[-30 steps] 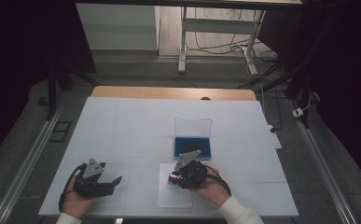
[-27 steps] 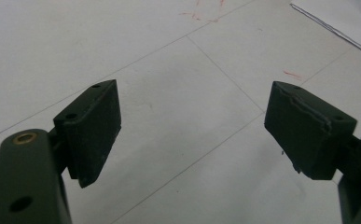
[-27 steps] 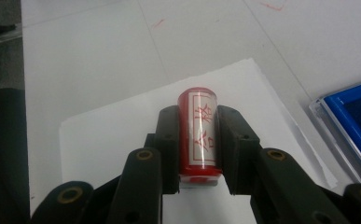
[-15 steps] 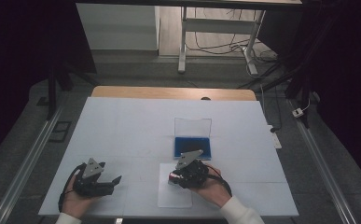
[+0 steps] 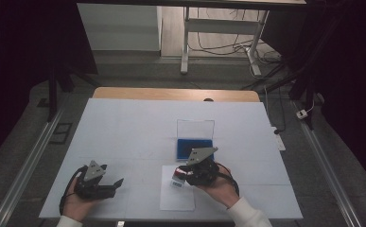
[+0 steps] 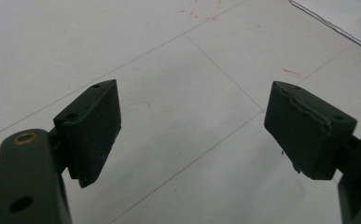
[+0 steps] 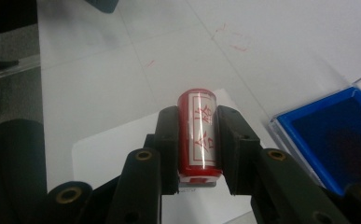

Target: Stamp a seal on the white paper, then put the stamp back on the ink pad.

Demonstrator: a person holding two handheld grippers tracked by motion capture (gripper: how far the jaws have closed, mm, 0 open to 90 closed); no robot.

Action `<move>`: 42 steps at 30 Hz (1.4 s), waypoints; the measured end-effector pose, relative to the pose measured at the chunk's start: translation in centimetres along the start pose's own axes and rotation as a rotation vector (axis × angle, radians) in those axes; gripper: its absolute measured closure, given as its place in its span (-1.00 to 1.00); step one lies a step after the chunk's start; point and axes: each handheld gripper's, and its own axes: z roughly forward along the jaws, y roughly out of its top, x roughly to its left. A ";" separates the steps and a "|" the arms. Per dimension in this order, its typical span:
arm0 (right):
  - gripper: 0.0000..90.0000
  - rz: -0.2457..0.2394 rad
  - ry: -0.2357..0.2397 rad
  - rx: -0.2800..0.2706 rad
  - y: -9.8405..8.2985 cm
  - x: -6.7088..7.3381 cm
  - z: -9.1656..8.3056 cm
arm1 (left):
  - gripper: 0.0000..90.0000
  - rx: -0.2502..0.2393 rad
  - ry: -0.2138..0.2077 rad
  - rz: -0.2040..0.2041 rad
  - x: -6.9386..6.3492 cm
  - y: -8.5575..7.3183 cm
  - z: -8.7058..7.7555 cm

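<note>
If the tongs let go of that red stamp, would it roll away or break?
The red stamp is a round cylinder, so if dropped on its side it would probably roll across the flat white table. It looks like hard plastic, likely stiff and not very fragile. Its smooth, shiny side may be a bit slippery, though the right tongs squeeze it from both sides.

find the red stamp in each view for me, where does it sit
High view: the red stamp is low and centre, at the tip of the right gripper, above the white paper sheet.
Right gripper view: the stamp is at centre, clamped between the two black jaws.
Left gripper view: open jaws over the table.
Shared landmark: the blue ink pad.
</note>
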 end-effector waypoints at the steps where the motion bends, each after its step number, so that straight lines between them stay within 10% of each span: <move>1: 0.56 -0.001 -0.005 -0.001 0.1 -0.1 -0.2 | -0.57 0.000 0.000 0.000 0.0 0.0 0.0; 17: 0.56 0.018 -0.041 -0.096 1.0 -0.6 -3.5 | -0.57 -0.001 -0.001 0.005 0.0 0.0 0.1; 42: 0.56 0.071 -0.113 -0.094 0.1 -3.3 -4.4 | -0.57 -0.002 0.001 0.002 -0.1 0.0 0.0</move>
